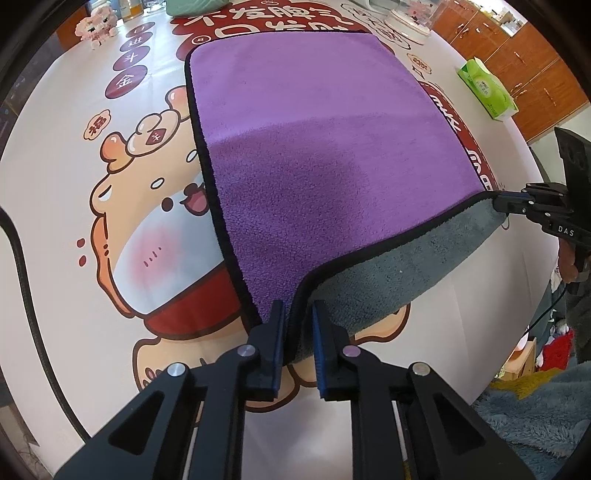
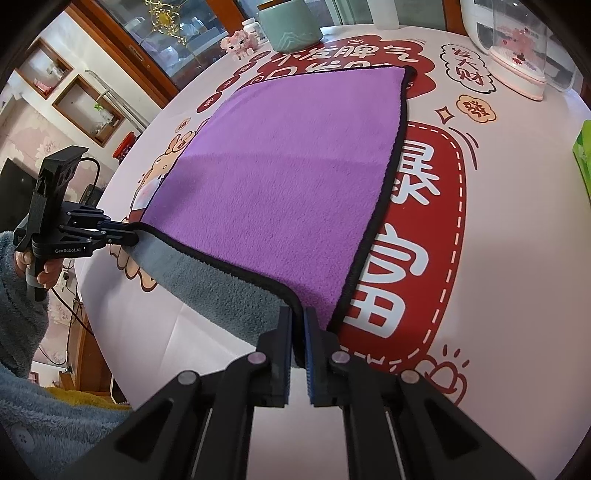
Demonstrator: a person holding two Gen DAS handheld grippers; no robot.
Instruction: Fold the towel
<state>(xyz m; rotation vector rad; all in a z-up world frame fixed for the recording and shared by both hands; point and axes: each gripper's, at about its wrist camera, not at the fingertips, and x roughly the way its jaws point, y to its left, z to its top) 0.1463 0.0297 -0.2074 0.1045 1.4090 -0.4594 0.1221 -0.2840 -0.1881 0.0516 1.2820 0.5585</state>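
A purple towel (image 1: 310, 147) with a black hem and a grey underside (image 1: 399, 269) lies on the printed tablecloth; it also shows in the right wrist view (image 2: 288, 177). My left gripper (image 1: 298, 314) is shut on the towel's near left corner and lifts it off the table. My right gripper (image 2: 298, 317) is shut on the near right corner, also lifted. The near edge hangs between them and shows its grey side (image 2: 221, 291). The right gripper appears in the left wrist view (image 1: 506, 205), and the left gripper appears in the right wrist view (image 2: 129, 236).
A green tissue pack (image 1: 487, 90) lies at the table's right edge. A pink toy (image 1: 98, 27), a mint-green pot (image 2: 290, 24) and a white appliance with a clear dome (image 2: 517, 48) stand at the far side. Wooden cabinets (image 1: 517, 55) stand beyond.
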